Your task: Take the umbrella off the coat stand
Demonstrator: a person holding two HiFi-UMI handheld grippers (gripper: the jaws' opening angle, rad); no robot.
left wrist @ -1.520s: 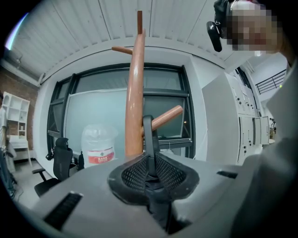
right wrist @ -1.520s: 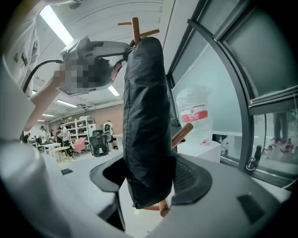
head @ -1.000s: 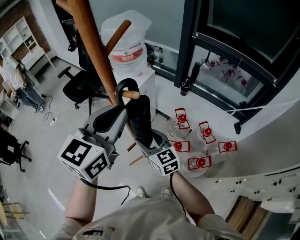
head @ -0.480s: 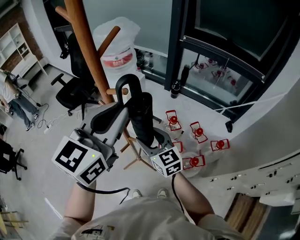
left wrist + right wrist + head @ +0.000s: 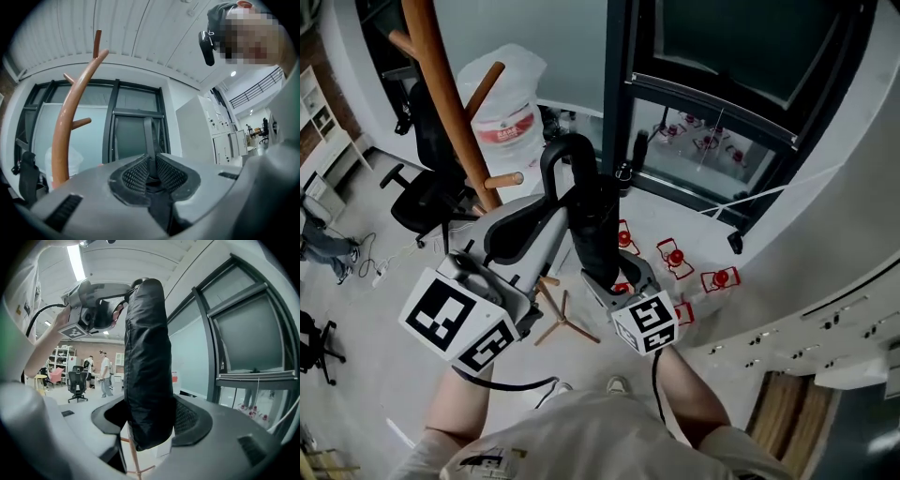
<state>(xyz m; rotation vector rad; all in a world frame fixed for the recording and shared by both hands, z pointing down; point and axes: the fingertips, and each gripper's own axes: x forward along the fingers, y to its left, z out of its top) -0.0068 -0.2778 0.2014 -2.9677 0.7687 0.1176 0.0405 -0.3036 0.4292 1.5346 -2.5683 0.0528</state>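
The black folded umbrella [image 5: 596, 220] is held upright between both grippers, just right of the wooden coat stand [image 5: 441, 94]. Its hooked handle [image 5: 565, 155] is clear of the stand's short peg [image 5: 502, 180], a little up and to the right of the peg's tip. My left gripper [image 5: 555, 199] is shut on the handle, which shows as a thin dark strip [image 5: 149, 136] between the mesh pads. My right gripper [image 5: 605, 270] is shut on the wrapped canopy [image 5: 145, 357], lower down. The left gripper [image 5: 93, 305] also appears at the umbrella's top in the right gripper view.
A white bagged bottle [image 5: 511, 103] and a black office chair [image 5: 417, 192] stand behind the coat stand. The stand's feet [image 5: 562, 319] spread on the floor below my hands. Several red-capped bottles [image 5: 675, 258] sit by the black window frame [image 5: 619, 94]. People stand far off [image 5: 105, 371].
Both grippers have risen and shifted right with the umbrella. The hook, which hung over the peg a second ago, has come off it and now stands beside it.
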